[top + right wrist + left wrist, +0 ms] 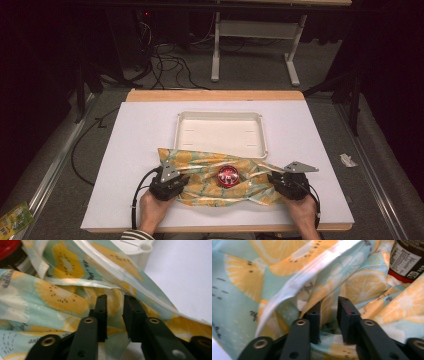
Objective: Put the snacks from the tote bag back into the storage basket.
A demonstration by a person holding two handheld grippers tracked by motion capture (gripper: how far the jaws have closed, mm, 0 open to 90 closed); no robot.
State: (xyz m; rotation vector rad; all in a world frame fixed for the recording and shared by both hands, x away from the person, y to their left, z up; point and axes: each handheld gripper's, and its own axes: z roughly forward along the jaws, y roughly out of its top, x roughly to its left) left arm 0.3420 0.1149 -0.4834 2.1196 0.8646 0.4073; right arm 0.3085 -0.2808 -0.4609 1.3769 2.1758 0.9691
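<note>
Your left gripper (pixel 172 181) and right gripper (pixel 281 181) sit at opposite ends of the orange-print cloth (pixel 210 172), which lies crumpled on the tabletop (pixel 135 130) before the white tray (pixel 220 132). Each gripper's jaws stand slightly apart with cloth folds between them. A red-capped bottle (pixel 228 175) rests on the cloth.

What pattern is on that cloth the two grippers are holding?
Orange citrus slices on pale blue-green; the cloth shows it best in the left gripper view.

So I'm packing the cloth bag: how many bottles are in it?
1: a red-capped bottle standing in the middle of the fruit-print bag, between the two grippers. The folds may hide others.
</note>
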